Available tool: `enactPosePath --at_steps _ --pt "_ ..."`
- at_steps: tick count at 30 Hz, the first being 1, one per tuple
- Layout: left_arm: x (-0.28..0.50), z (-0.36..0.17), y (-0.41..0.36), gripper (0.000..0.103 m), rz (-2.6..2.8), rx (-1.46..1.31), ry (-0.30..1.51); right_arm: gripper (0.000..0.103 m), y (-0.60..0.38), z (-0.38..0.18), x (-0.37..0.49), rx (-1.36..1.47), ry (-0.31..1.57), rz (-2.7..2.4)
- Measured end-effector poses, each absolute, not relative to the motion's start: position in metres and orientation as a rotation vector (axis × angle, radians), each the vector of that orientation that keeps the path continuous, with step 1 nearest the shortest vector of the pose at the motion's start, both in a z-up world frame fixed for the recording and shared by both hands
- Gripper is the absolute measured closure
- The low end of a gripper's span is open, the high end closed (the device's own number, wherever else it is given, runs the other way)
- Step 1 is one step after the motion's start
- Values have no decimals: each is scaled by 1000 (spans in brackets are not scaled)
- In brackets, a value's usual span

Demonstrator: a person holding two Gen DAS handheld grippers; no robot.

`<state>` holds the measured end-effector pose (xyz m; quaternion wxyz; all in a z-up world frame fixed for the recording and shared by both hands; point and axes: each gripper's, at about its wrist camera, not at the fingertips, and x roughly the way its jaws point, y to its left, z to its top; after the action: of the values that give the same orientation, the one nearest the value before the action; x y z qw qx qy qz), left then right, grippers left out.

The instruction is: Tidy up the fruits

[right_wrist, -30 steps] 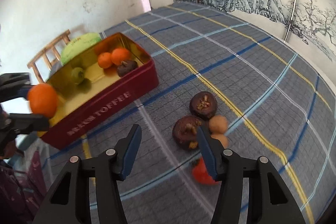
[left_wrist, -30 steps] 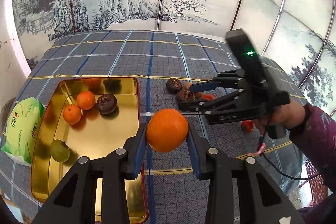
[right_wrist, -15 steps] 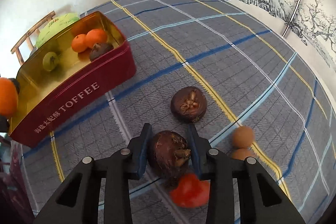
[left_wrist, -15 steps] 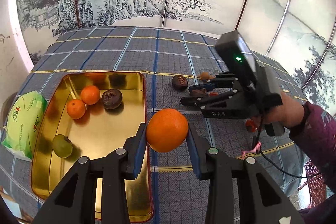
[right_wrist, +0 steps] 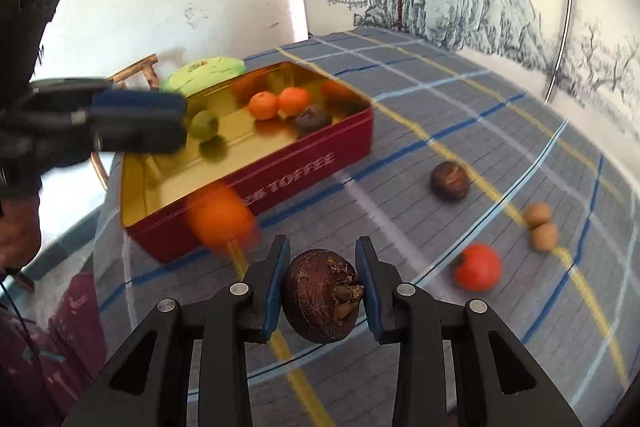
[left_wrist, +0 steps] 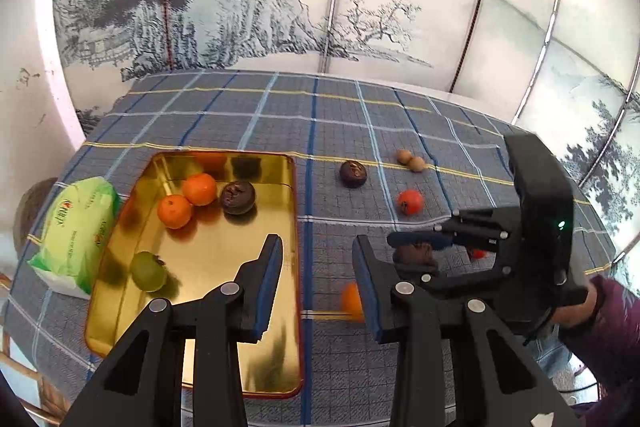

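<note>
Change since half a second ago: the large orange [right_wrist: 220,219] has left the left claw [left_wrist: 316,247], and the right claw [right_wrist: 323,259] has lifted its fruit clear of the cluster on the cloth.

Left claw: spread, nothing between the pads. It hangs over the 3 o'clock rim of the gold tin [left_wrist: 294,211].

Large orange: outside the tin. In the right wrist view it is a motion-blurred smear in front of the tin's red wall, at 9 o'clock from the right claw. In the left wrist view only a sliver shows against the inner edge of the left claw's right finger, over the plaid cloth. Whether it rests on the cloth or is in the air, I cannot tell.

Right claw: pinching a dark brown fruit [right_wrist: 322,297], both pads against its sides, stem end facing the camera. It is held above the counter [left_wrist: 340,115], at 3 o'clock of the tin.

Tin contents, left wrist view:
- two small oranges [left_wrist: 186,201] touching each other, toward 11 o'clock
- a dark fruit [left_wrist: 238,197] just beside them at 3 o'clock
- a green fruit [left_wrist: 149,271] alone near the 9 o'clock wall

Loose on the cloth:
- a second dark fruit [left_wrist: 353,173]
- a red fruit [left_wrist: 409,201] at 4 o'clock from it
- two tan fruits [left_wrist: 412,160] touching one another, at 12 o'clock from the red one

A green packet [left_wrist: 76,227] lies against the tin's 9 o'clock side.
</note>
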<state>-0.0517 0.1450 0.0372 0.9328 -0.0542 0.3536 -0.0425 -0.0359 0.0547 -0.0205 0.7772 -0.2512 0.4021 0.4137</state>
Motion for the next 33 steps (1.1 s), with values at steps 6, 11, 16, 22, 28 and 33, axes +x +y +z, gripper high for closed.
enactPosePath --at_steps 6,11,16,22,28,33 --pt "-61 33 157 72 -71 -141 730 68 47 -29 -25 -481 880 857" --pt "-76 21 125 72 -247 -136 738 68 33 -29 -20 -452 877 810" --pt "-99 -21 69 52 -467 -37 709 68 7 -2 -20 -388 820 775" --pt "-96 -70 66 22 -325 -66 536 68 -28 15 -29 -349 788 726" --pt "-78 -66 61 32 -246 -21 494 68 -43 22 -26 -329 786 706" --pt "-80 -75 52 24 -240 44 484 68 -40 24 -23 -310 783 724"
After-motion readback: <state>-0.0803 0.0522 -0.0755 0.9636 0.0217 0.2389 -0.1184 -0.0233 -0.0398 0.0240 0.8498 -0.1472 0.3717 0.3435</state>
